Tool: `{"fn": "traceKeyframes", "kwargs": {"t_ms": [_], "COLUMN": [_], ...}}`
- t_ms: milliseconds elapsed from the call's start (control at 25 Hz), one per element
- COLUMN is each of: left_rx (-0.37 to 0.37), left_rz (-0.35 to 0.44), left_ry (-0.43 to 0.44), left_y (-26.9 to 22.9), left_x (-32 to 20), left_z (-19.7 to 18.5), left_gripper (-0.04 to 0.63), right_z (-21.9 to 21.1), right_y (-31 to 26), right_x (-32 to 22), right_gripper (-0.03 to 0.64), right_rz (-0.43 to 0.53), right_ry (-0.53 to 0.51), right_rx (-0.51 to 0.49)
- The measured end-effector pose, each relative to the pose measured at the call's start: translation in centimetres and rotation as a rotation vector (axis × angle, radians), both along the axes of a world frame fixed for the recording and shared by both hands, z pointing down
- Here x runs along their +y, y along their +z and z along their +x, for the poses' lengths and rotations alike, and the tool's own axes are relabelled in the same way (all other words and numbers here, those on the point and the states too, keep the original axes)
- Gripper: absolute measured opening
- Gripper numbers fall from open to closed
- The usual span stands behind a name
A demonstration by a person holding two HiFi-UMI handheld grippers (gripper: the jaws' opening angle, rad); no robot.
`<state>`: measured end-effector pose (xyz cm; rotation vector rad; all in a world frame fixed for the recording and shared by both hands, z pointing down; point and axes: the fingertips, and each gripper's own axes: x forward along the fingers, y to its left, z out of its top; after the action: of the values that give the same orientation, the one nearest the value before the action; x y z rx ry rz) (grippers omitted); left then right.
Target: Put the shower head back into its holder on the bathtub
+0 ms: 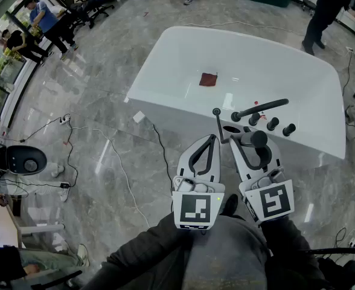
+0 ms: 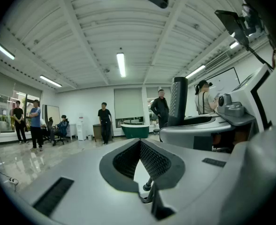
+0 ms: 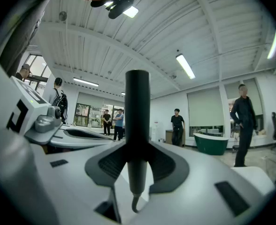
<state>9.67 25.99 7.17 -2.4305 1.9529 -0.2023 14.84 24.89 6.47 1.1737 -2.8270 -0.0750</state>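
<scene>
The white bathtub (image 1: 183,53) lies ahead of me, with black fittings on its near rim. My right gripper (image 1: 257,141) (image 3: 138,153) is shut on the black shower head handle (image 1: 259,139) (image 3: 138,116). The handle stands upright between the pads, and a thin hose end (image 3: 134,204) curls out below it. The held handle is just in front of a dark oval opening (image 1: 230,128) in the rim. To its left, my left gripper (image 1: 212,139) (image 2: 139,143) has its tips together with nothing between them. In the left gripper view the shower head (image 2: 178,102) shows at the right.
A black spout (image 1: 263,107) and three black knobs (image 1: 273,124) sit on the rim right of the opening. A thin black rod (image 1: 217,121) rises by the left gripper. A red-brown patch (image 1: 208,79) lies in the tub. Cables (image 1: 114,156) cross the floor; several people stand around.
</scene>
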Motion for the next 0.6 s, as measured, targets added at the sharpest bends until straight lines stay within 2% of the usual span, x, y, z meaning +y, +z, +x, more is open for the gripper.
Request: {"fn": "traceKeyframes", "kwargs": {"t_ms": [600], "left_rx": [-0.014], "left_rz": [-0.009], "left_ry": [-0.043], "left_y": [0.5], "left_x": [-0.2], "left_z": [1.4], "left_gripper": [0.003], "right_z": [1.5], "right_y": [-0.2], "right_x": [-0.2], "right_gripper": [0.143], "right_rz": [0.007], "right_ry": [-0.049], "right_rx": [-0.024]}}
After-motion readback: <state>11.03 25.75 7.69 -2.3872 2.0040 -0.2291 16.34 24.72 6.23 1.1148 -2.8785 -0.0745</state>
